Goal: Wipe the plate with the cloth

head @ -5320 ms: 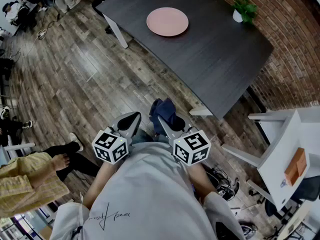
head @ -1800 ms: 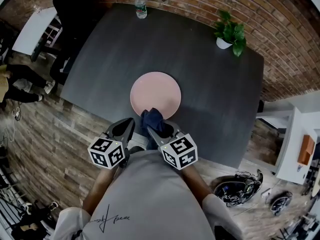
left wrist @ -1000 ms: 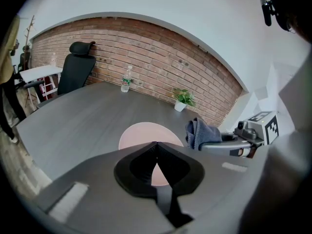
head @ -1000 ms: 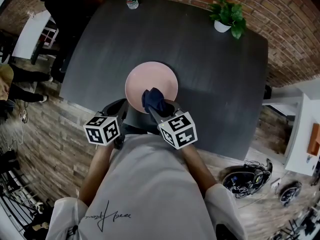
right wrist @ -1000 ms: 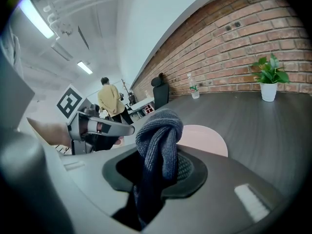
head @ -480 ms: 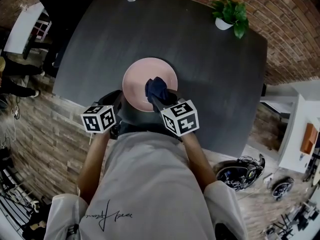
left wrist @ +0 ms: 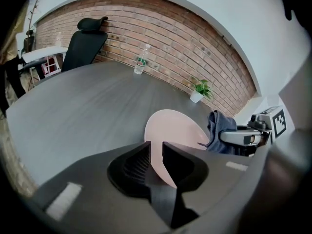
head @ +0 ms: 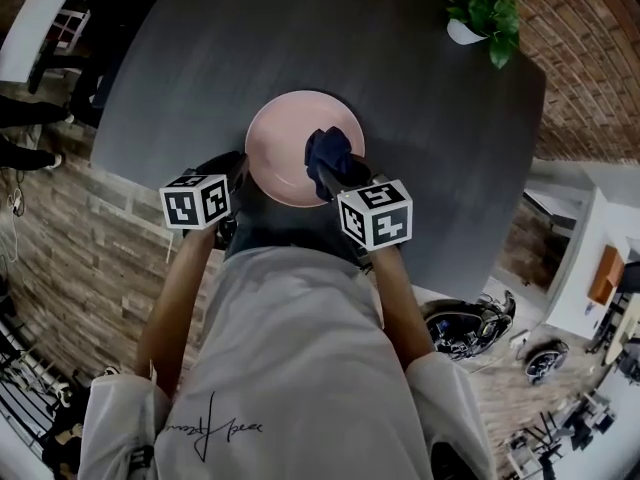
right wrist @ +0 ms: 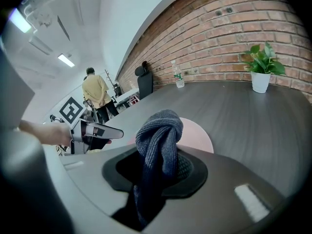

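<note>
A round pink plate (head: 290,153) (left wrist: 175,128) (right wrist: 197,130) lies near the front edge of the dark table (head: 430,138). My right gripper (head: 328,173) (right wrist: 157,150) is shut on a bunched dark blue cloth (head: 333,148) (right wrist: 158,135), which hangs over the plate's right part. I cannot tell whether the cloth touches the plate. My left gripper (head: 238,166) (left wrist: 156,147) sits at the plate's left rim. Its jaws stand a narrow slit apart, and the pink rim fills the slit. The cloth (left wrist: 220,128) also shows in the left gripper view.
A potted plant (head: 485,13) (right wrist: 262,69) stands at the table's far right. A water bottle (left wrist: 141,60) is at the far edge by the brick wall, and a black chair (left wrist: 85,43) stands at the far left. A person in yellow (right wrist: 95,94) stands beyond the table.
Over the last second the right gripper carried the cloth forward and right, over the plate's right part. The left gripper moved up along the plate's left rim.
</note>
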Motion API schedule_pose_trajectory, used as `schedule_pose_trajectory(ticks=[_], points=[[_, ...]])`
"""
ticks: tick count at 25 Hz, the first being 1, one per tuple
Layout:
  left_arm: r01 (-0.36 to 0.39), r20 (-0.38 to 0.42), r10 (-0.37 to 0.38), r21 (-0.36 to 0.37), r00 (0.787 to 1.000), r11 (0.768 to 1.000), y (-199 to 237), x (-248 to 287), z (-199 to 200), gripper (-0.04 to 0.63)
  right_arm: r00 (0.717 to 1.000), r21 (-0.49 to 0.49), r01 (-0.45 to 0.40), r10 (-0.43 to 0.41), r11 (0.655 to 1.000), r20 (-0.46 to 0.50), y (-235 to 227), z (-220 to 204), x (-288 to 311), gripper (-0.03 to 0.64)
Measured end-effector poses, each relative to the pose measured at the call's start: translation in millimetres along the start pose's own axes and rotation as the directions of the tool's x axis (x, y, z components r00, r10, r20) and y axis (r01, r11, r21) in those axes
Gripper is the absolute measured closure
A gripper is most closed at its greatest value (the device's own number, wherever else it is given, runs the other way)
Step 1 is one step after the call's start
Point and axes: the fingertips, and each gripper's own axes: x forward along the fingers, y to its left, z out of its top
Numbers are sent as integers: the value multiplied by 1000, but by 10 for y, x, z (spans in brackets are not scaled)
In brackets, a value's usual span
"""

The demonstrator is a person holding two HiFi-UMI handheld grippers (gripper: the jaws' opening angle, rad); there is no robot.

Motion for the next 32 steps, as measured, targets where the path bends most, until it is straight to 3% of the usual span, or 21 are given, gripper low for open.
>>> schedule_pose_trajectory(ticks=[8, 21, 32], points=[[45, -32, -47, -80, 998, 996, 137, 232, -115, 514, 996, -32, 75, -77, 997, -51, -212, -57, 254, 508], [123, -111, -137, -120, 984, 985, 182, 434, -201, 531, 981, -6, 160, -159, 987, -112, -527, 0, 542, 502], [142, -83, -154, -136, 985, 980, 174, 487, -133, 541, 944, -123, 247, -268, 961, -194, -794, -47, 707, 511]])
